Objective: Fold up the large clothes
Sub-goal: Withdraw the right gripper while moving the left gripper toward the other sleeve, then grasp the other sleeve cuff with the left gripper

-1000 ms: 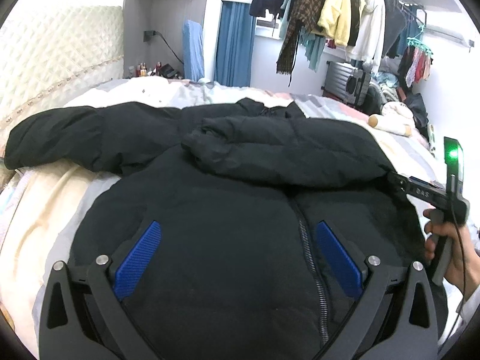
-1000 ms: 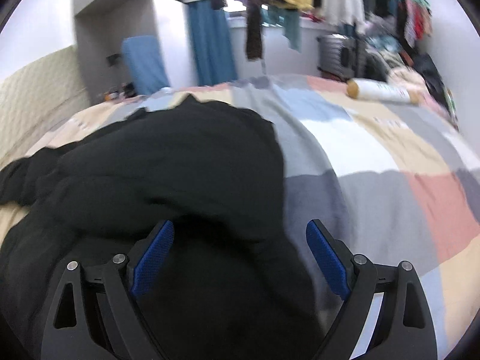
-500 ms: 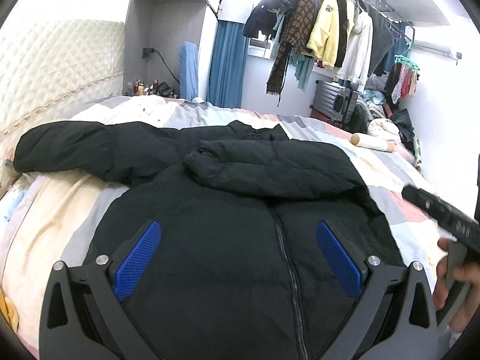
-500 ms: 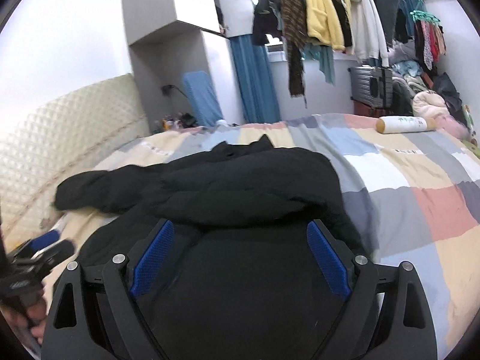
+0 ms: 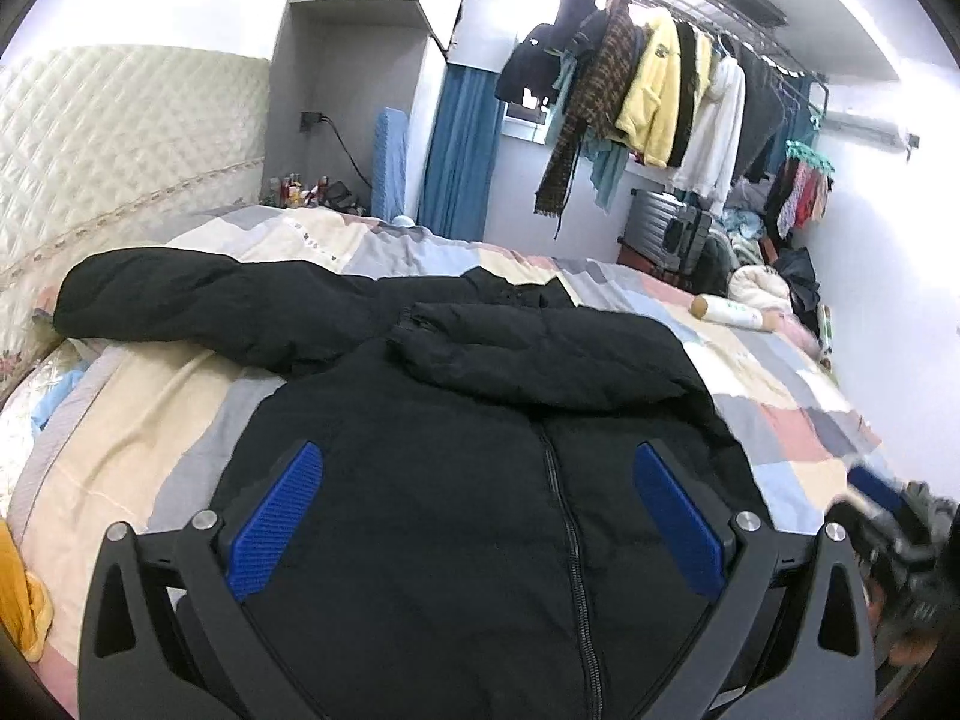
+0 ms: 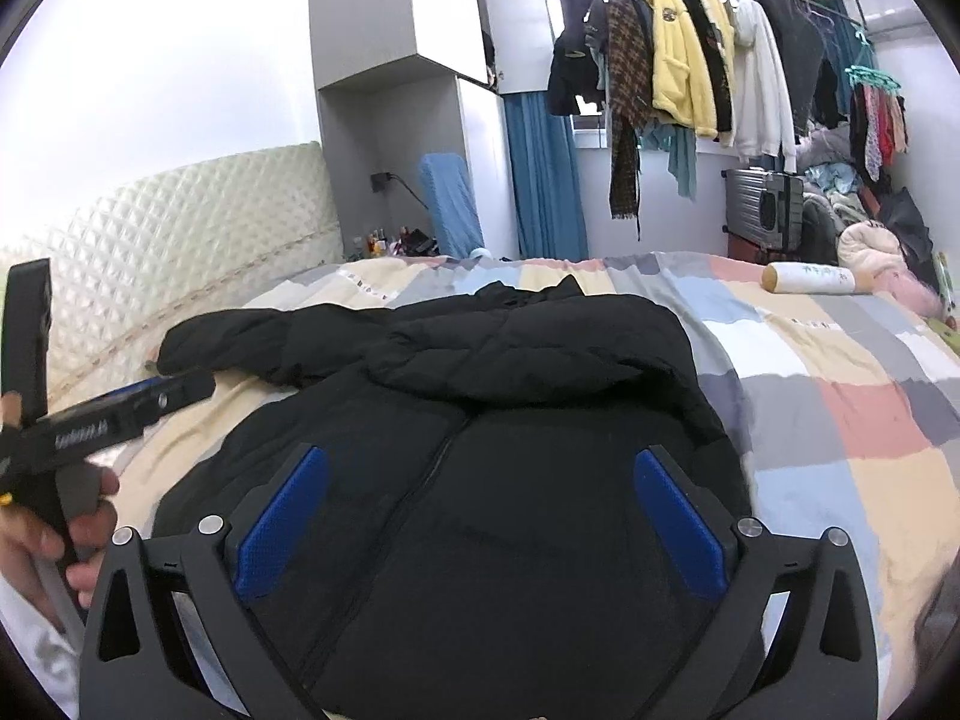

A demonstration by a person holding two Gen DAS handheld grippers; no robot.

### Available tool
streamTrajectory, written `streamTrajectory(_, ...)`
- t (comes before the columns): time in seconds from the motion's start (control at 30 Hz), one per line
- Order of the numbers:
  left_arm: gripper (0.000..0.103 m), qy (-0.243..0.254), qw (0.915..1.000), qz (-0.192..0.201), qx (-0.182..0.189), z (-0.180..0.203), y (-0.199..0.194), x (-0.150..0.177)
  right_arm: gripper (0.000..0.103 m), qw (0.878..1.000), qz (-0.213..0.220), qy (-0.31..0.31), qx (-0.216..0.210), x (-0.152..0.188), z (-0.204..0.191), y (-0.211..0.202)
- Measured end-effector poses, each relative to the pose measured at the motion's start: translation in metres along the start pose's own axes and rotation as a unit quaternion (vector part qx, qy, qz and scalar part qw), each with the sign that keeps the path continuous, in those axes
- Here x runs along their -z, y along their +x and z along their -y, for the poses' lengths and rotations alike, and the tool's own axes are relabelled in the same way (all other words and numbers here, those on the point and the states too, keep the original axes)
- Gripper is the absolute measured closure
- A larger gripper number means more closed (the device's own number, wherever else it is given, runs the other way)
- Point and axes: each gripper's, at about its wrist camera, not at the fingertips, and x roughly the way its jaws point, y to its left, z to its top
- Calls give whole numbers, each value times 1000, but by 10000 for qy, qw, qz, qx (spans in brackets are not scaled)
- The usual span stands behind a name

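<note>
A black puffer jacket point(image 5: 480, 510) lies zip-up on the patchwork bed point(image 5: 780, 372). One sleeve point(image 5: 540, 354) is folded across its chest. The other sleeve point(image 5: 198, 300) stretches out toward the headboard. My left gripper point(image 5: 477, 462) hovers open above the jacket's lower front, its blue pads touching nothing. My right gripper point(image 6: 480, 462) hangs over the same part of the jacket point(image 6: 510, 420); its jaws are opening, with nothing gripped between them. In the right wrist view, the left gripper point(image 6: 120, 408) shows at the left edge in a hand. A blur at the left wrist view's right edge is the right gripper point(image 5: 888, 510).
A quilted headboard point(image 5: 120, 150) borders the bed on the left. A cream bottle point(image 6: 810, 279) lies on the quilt at the far right. Beyond the bed are a rail of hanging clothes point(image 5: 660, 90) and a grey suitcase point(image 5: 666, 234). A yellow cloth point(image 5: 18, 600) shows at the near left.
Both grippers have drawn back and risen, so more of the jacket and room shows. The right gripper came away from the jacket's right side toward its middle.
</note>
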Motion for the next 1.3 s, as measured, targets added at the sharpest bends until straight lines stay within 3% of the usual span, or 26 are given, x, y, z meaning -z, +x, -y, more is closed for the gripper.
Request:
streamTrajectory(0.27, 0, -70, 9994, 71, -328, -36, -6, -47, 0, 9999, -33, 129, -38, 4, 2, 0)
streamTrajectory(0.43, 0, -259, 9970, 233, -688, -83, -5, -88, 0, 9998, -155, 149, 24, 8, 2, 7)
streamTrajectory(0.5, 0, -119, 9977, 182, -642, -97, 0, -94, 0, 9996, -244, 158, 12, 10, 2, 10)
streamTrajectory(0.57, 0, -57, 9961, 39, -879, -117, 10, -100, 0, 9994, -311, 139, 46, 12, 0, 13)
streamTrajectory(0.8, 0, -1077, 9897, -315, -892, -237, 49, -108, 0, 9992, -333, 142, 182, 11, -4, 16)
streamTrajectory(0.93, 0, -2131, 9724, -314, -894, -318, 74, -104, 0, 9984, -400, 215, 341, 10, -2, 24)
streamTrajectory(1.07, 0, -2845, 9548, -380, -774, -383, 109, -93, 0, 9967, -538, 324, 511, 11, 1, 35)
streamTrajectory(1.3, 0, -3880, 9187, -155, -721, -464, 158, -64, 0, 9934, -778, 463, 705, 10, 5, 65)
